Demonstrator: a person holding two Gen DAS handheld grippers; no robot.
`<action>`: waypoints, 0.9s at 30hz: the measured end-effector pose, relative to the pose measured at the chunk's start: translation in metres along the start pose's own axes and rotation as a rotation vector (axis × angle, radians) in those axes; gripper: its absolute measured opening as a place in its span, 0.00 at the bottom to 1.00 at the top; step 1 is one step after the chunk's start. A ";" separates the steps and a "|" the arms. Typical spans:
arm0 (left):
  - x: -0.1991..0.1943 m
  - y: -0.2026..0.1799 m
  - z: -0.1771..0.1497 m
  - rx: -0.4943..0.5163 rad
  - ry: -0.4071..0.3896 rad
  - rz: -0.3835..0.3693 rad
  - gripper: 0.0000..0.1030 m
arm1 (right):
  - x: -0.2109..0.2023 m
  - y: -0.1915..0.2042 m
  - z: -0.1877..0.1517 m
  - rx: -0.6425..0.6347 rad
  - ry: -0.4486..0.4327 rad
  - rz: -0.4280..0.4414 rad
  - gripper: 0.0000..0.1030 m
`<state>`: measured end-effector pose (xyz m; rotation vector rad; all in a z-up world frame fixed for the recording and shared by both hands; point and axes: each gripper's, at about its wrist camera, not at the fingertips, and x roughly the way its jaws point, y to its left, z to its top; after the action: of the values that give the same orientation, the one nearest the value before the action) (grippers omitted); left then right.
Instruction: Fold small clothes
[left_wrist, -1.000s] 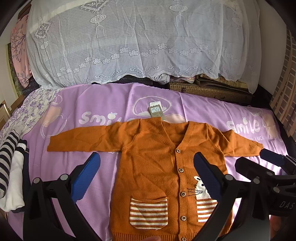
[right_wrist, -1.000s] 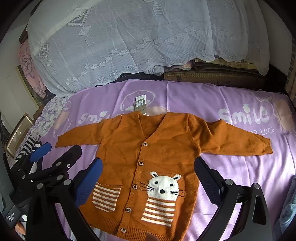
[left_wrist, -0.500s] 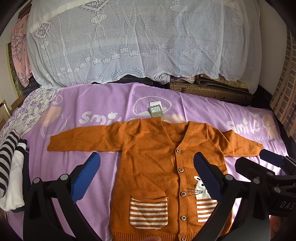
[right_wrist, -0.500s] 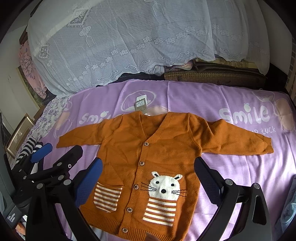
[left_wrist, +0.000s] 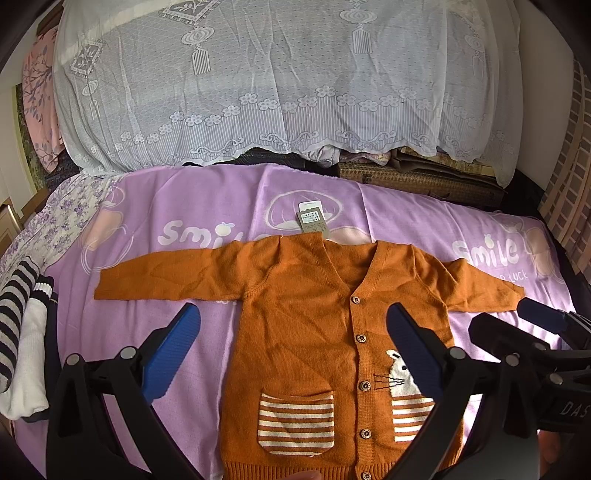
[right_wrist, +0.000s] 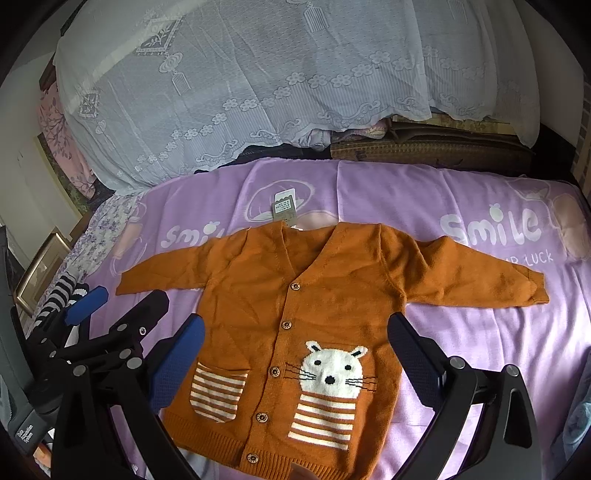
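The cardigan (left_wrist: 303, 332) hem runs past the bottom edge; print on its tag (left_wrist: 312, 220) is illegible.

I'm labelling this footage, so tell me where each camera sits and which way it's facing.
Left wrist: on the left claw, low over the near edge of the purple blanket, facing the orange cardigan; its open blue fingers show, the right claw alongside.
Right wrist: on the right claw, further right, facing likewise; its open fingers show, the left claw alongside.
Shared: cardigan, paper tag, blanket, lace cover.
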<state>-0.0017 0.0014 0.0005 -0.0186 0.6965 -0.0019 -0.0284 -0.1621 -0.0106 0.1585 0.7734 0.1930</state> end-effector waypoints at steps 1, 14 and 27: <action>0.000 0.000 0.000 0.000 0.000 0.000 0.95 | 0.000 0.000 0.000 0.000 0.000 0.000 0.97; 0.000 0.000 0.000 -0.001 0.001 -0.001 0.95 | 0.001 0.001 0.000 0.002 0.000 0.003 0.97; 0.004 0.003 -0.010 -0.004 0.004 0.007 0.95 | 0.003 0.000 0.000 0.003 0.000 0.002 0.97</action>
<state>-0.0050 0.0045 -0.0098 -0.0197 0.7006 0.0065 -0.0265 -0.1619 -0.0126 0.1620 0.7740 0.1939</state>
